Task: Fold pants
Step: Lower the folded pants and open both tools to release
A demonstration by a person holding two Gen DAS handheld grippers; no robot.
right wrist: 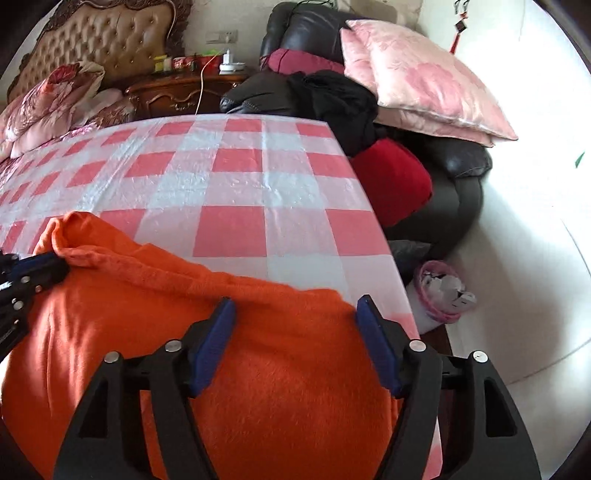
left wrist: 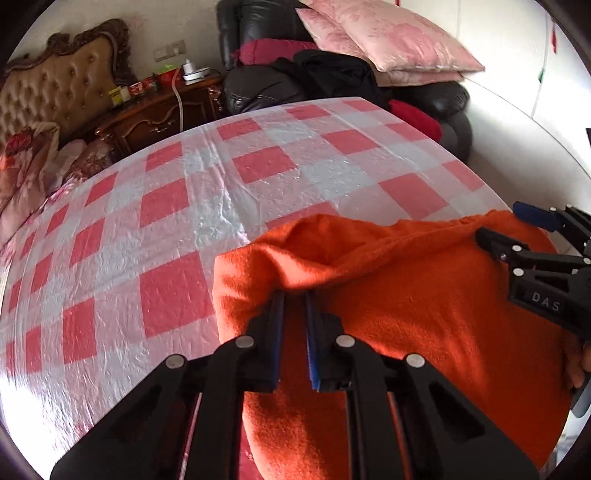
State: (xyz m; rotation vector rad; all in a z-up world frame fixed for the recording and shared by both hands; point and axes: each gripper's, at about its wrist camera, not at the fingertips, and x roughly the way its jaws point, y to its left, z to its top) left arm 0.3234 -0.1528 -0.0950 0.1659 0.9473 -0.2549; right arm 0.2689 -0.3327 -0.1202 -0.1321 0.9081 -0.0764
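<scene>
Pink-and-white checked plastic covers the table [left wrist: 177, 206], which stands in a bedroom with a tufted headboard [left wrist: 62, 92], a carved wooden nightstand [left wrist: 159, 114], and a dark leather sofa [right wrist: 306, 33] piled with pink pillows [right wrist: 424, 85] and dark clothes.

Orange fleece pants [left wrist: 424, 314] lie on the near part of the table, spreading under and ahead of both tools. In the left wrist view, the left gripper [left wrist: 295, 295] has its two blue-padded fingers [left wrist: 275, 332] drawn close together, clamped on a raised fold of the pants; the cloth bunches up into a ridge just beyond the tips. Off to this tool's right, the right gripper [left wrist: 506, 229] rests over the far right edge of the pants.

In the right wrist view, the right gripper [right wrist: 295, 310] is spread wide, its blue pads [right wrist: 214, 343] well apart with flat orange cloth lying between them and nothing pinched. The outer finger sits near the table's right edge. To this tool's left, the left gripper [right wrist: 55, 264] bites the bunched corner of the pants. A pink wastebasket [right wrist: 441, 291] stands on the floor beyond the table's right edge.
</scene>
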